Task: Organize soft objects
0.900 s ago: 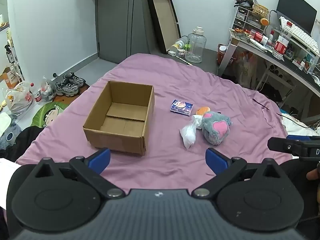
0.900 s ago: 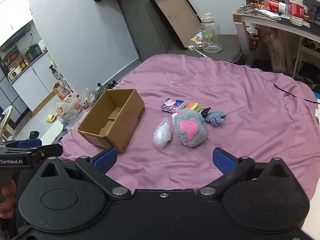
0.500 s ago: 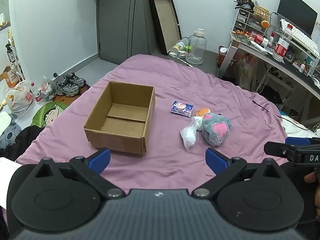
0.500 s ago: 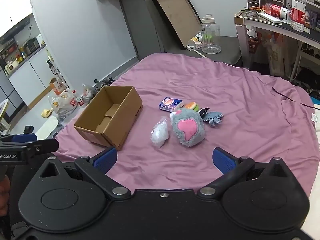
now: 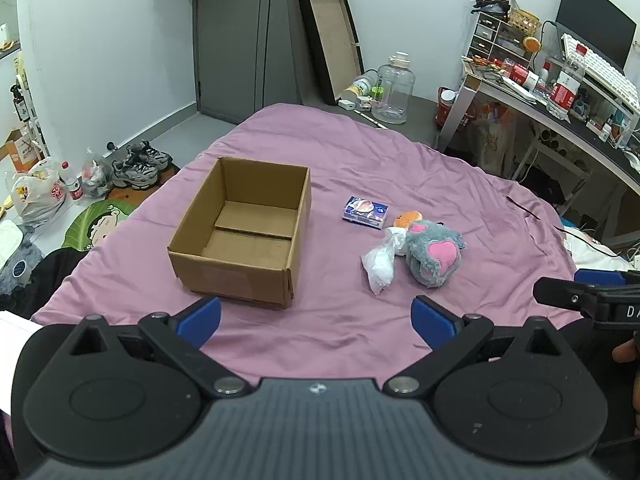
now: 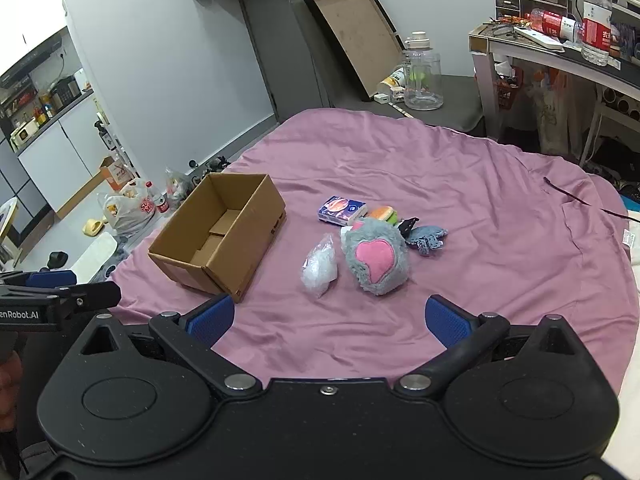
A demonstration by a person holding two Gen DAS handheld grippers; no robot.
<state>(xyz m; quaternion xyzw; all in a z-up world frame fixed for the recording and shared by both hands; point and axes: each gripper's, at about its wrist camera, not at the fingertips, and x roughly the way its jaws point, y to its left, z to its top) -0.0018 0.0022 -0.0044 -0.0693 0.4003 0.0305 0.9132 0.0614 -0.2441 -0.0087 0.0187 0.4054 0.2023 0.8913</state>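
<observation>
An open, empty cardboard box (image 5: 244,236) (image 6: 218,234) sits on the purple bedspread (image 5: 360,160). To its right lie a grey plush with a pink heart (image 5: 434,256) (image 6: 376,258), a clear plastic bag (image 5: 380,264) (image 6: 320,266), a blue tissue pack (image 5: 365,212) (image 6: 342,210), a small burger toy (image 5: 406,218) (image 6: 384,214) and a blue-grey cloth piece (image 6: 426,237). My left gripper (image 5: 316,320) is open and empty, near the bed's front edge. My right gripper (image 6: 328,320) is open and empty, short of the plush.
Shoes (image 5: 138,162) and plastic bags (image 5: 36,196) lie on the floor left of the bed. A cluttered desk (image 5: 560,96) stands at the right. A large water jug (image 5: 392,90) and a leaning frame (image 5: 332,40) stand beyond the bed.
Both grippers have drawn back and risen slightly, so the box and toys look a little farther off. Both stay open. Nothing on the bed has moved.
</observation>
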